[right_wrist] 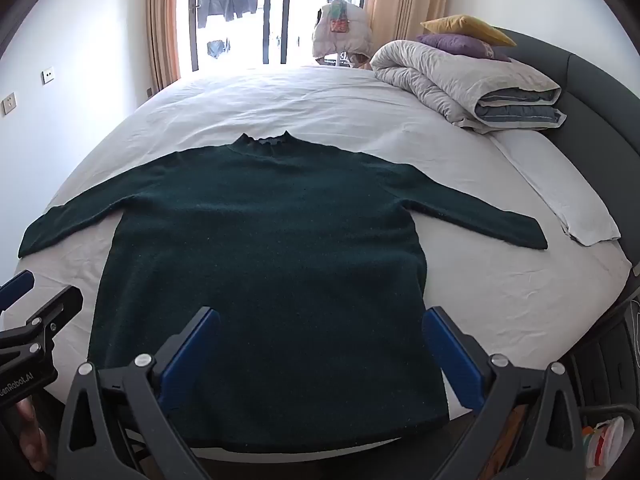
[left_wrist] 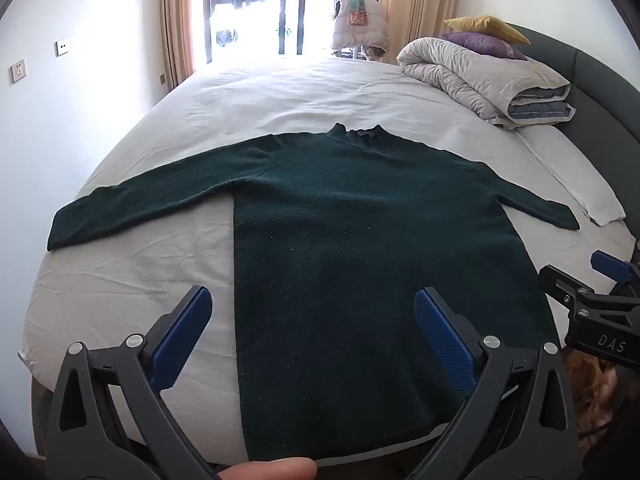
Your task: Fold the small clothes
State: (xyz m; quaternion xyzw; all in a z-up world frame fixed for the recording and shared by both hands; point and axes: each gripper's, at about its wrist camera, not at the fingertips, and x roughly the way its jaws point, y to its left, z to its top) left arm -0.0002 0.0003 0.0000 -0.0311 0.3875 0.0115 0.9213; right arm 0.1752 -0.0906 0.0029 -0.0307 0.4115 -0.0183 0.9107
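Note:
A dark green sweater (left_wrist: 360, 248) (right_wrist: 264, 264) lies flat on the bed, collar towards the window, both sleeves spread out to the sides, hem at the near edge. My left gripper (left_wrist: 314, 300) hovers above the lower part of the sweater, jaws wide open, nothing between the blue pads. My right gripper (right_wrist: 322, 320) hangs over the hem area in the same way, open and empty. Each gripper shows in the other's view: the right gripper (left_wrist: 592, 280) at the right edge, the left gripper (right_wrist: 36, 292) at the left edge.
The bed's white sheet (left_wrist: 280, 96) spreads around the sweater. A rolled grey duvet (left_wrist: 484, 76) with a purple and a yellow pillow sits at the far right by the dark headboard (left_wrist: 600, 76). A white pillowcase (right_wrist: 560, 196) lies near the right sleeve. A window with curtains is beyond.

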